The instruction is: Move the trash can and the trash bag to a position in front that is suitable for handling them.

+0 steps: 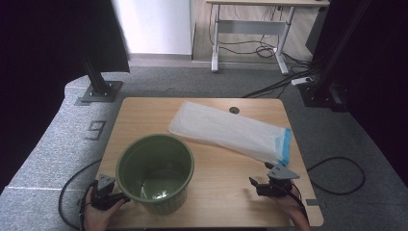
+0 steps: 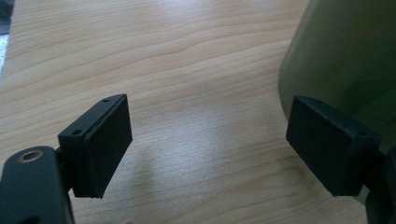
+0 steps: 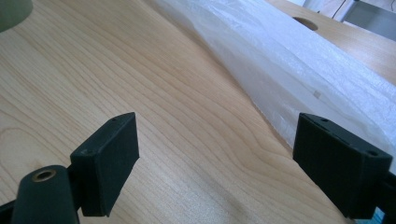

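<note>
Green bucket (image 1: 155,172), nothing visible inside

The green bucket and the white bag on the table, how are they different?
The green bucket stands upright and round near the table's front; the white bag lies flat and long farther back. The bucket is dark green and solid, while the bag is thin, see-through white with a blue strip at one end. The left gripper sits right beside the bucket; the right gripper is near the bag. Both rest on the same wooden table, and neither is held.
</note>
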`<action>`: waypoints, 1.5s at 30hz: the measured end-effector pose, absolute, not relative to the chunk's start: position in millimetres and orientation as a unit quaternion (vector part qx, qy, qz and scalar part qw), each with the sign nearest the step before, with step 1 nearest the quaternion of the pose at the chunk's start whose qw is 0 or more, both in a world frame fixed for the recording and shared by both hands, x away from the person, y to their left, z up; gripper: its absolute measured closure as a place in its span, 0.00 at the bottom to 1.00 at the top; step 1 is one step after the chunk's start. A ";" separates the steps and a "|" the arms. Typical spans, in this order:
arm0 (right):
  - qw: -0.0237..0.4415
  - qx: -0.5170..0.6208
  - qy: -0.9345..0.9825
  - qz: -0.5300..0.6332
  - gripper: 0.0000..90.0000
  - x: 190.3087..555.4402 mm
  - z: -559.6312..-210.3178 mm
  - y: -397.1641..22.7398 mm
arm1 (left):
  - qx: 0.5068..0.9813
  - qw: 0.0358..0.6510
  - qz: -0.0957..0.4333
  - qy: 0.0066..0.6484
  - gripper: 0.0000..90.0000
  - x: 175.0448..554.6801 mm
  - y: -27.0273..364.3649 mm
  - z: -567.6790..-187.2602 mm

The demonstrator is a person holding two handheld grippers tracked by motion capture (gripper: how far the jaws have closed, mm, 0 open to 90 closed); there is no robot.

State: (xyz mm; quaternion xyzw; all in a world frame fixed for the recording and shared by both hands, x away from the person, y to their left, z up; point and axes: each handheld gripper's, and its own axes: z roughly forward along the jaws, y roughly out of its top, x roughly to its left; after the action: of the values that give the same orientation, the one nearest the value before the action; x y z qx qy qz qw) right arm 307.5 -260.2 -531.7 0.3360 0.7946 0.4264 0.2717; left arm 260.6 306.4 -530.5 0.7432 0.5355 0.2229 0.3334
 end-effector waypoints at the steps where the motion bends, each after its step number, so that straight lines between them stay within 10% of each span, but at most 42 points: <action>1: 0.272 0.335 0.795 0.427 0.15 307.4 -532.0 -260.1 | 0.744 0.336 0.221 0.534 0.16 259.8 307.8 -530.0; 45: 0.267 0.364 0.766 0.457 0.16 301.3 -526.4 -286.5 | 0.835 0.448 0.139 0.287 0.13 243.9 249.1 -488.1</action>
State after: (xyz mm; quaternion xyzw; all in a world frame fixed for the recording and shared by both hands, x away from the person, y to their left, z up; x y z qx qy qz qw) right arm 301.3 -286.5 -526.4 0.3642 0.7663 0.4569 0.2672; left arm 243.9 249.1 -488.1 0.8348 0.2874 0.1393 0.4484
